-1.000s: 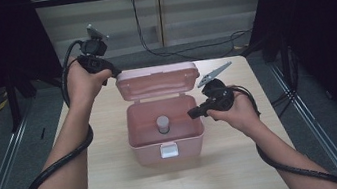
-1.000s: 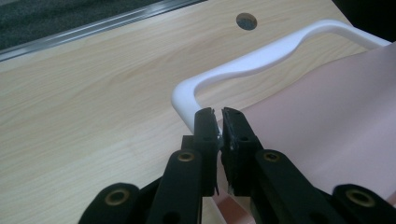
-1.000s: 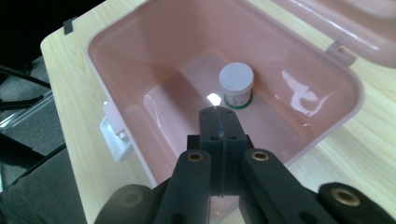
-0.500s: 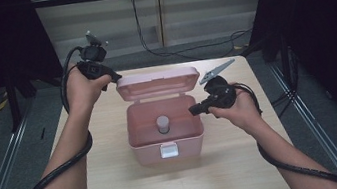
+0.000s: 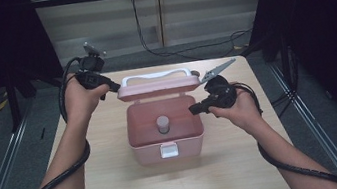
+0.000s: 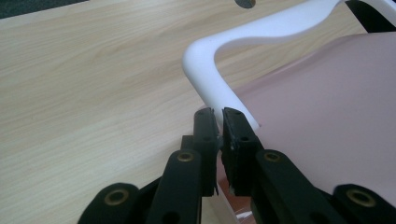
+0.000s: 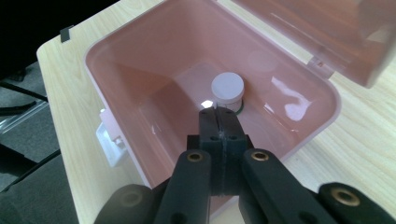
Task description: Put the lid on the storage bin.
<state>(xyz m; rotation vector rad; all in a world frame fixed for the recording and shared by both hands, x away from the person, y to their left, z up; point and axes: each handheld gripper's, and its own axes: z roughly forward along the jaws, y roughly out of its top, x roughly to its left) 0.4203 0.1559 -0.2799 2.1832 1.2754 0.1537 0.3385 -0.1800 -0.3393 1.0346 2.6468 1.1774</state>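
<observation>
Pink plastic box [image 5: 184, 145] at the middle of the wooden table [image 5: 120, 187], open, with its lid [image 5: 158, 88] hinged up along the far side and a white handle [image 5: 153, 76] on top of it. Inside, standing upright on the floor of the box: a small grey-capped bottle [image 5: 163, 124].

Left gripper [image 5: 114, 88] at the lid's left corner, just beside the handle's foot, jaws pressed nearly together and, by the look of it, pinching the lid's thin edge. Right gripper [image 5: 193, 110] hanging over the right rim of the box, jaws fully together and empty, aimed down toward the bottle but apart from it.

Probably the closing step, with the bottle already stowed. Next: clear the right gripper off to the right, out of the lid's path, then swing the lid toward the near side and down, keeping the pinch on the edge until it seats above the white latch [image 5: 169, 150] on the near wall.
</observation>
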